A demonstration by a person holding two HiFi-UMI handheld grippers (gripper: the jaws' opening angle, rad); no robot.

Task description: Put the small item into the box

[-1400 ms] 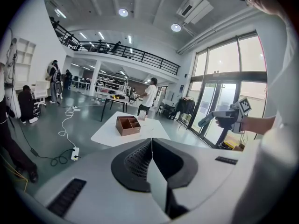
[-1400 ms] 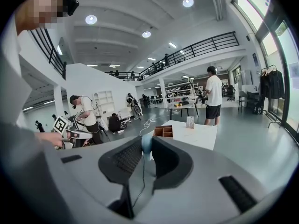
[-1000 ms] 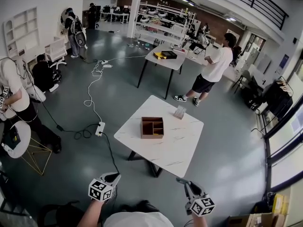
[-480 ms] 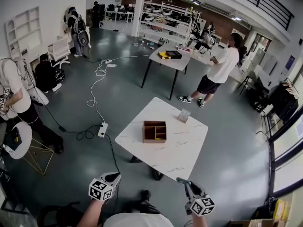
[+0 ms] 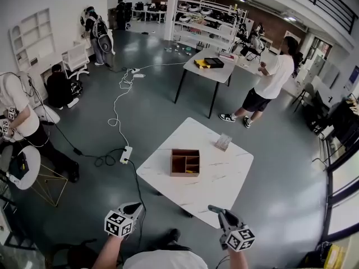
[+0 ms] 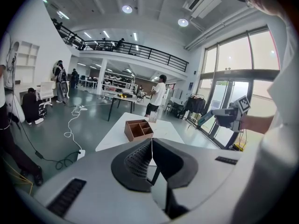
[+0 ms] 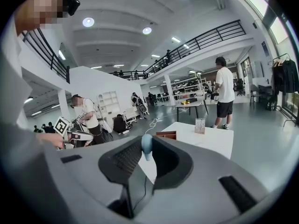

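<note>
Ahead, box (image 5: 185,162) amid bare tabletop (image 5: 227,179).

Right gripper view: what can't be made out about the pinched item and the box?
Small blue item: right gripper view, only its rounded tip shows; the right gripper's jaws, shut on it, hide the rest.
Box: same view, the jaws cover most of it.
Box contents: head view, too small to tell.

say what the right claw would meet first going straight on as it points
Likely the wooden box on the white table, past the right claw and the small blue item it grips; depth is unclear.
</note>
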